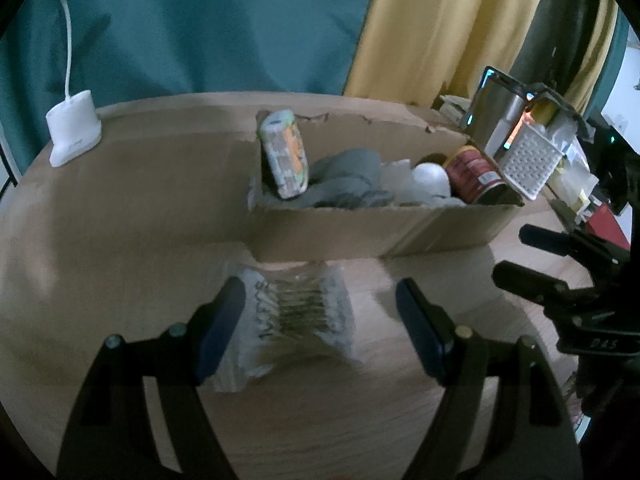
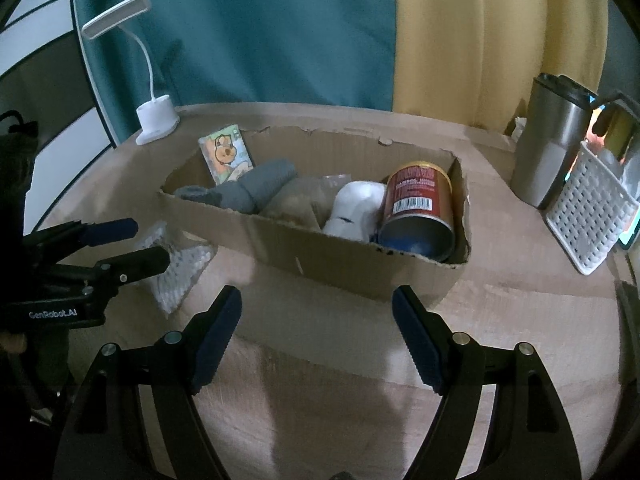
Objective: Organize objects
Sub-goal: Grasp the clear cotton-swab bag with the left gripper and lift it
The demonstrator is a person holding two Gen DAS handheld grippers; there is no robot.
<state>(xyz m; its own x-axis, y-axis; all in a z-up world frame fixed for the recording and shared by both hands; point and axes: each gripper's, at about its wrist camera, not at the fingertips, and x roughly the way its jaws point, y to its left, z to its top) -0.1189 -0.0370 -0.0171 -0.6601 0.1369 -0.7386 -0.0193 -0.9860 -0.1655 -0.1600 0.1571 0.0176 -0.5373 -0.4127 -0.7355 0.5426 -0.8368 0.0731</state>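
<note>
The bag of cotton swabs [image 1: 296, 316] lies flat on the tabletop [image 1: 120, 220], between the spread fingers of the left hand-held gripper [image 1: 320, 320], close to its left pad. The jaws are wide apart and grasp nothing. Just past the bag stands the cardboard box [image 1: 360, 232], already holding a can [image 1: 474, 174] and some socks [image 1: 344, 180]. The right hand-held gripper [image 2: 316, 332] is spread and empty too. The bag is thin and slippery. If the pads close too high, it may slide out or crumple.

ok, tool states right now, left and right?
Left tool: open, clear packet of cotton swabs between its fingers, not gripped.
Right tool: open, empty.
</note>
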